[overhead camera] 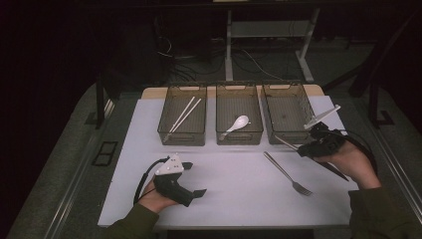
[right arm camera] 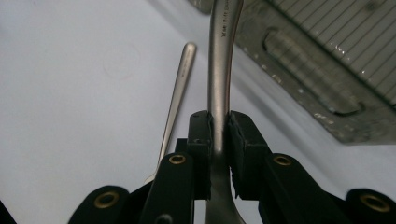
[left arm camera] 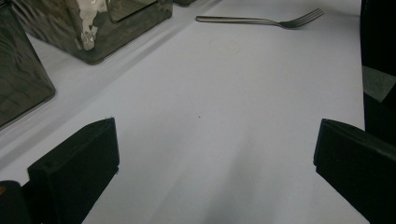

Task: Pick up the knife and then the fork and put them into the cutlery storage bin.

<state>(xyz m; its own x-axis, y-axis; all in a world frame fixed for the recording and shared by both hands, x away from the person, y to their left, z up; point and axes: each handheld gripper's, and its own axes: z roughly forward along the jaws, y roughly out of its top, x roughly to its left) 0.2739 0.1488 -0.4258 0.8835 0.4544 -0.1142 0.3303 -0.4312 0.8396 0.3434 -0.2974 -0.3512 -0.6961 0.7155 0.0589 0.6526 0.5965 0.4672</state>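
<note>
Your right gripper (right arm camera: pixel 219 135) had its jaws clamped on the handle of a metal utensil (right arm camera: pixel 219 70), the pads pressing it from both sides. Its stem ran up and away from the jaws toward the dark bin (right arm camera: pixel 327 60) ahead; which kind of utensil it was you could not tell from that view. From above, the right gripper (overhead camera: pixel 311 142) sat just in front of the rightmost bin (overhead camera: pixel 287 112), the held utensil's (overhead camera: pixel 284 143) thin end pointing left, off the sheet. A fork (overhead camera: pixel 287 173) lay flat on the white sheet (overhead camera: pixel 229 189) just beside it, untouched.

Your left gripper (overhead camera: pixel 191 179) had its jaws wide apart with nothing between them, resting low on the near left of the sheet. Beyond, the left bin (overhead camera: pixel 183 119) held chopsticks (overhead camera: pixel 185 113) and the middle bin (overhead camera: pixel 239 117) a white spoon (overhead camera: pixel 236 125).
</note>
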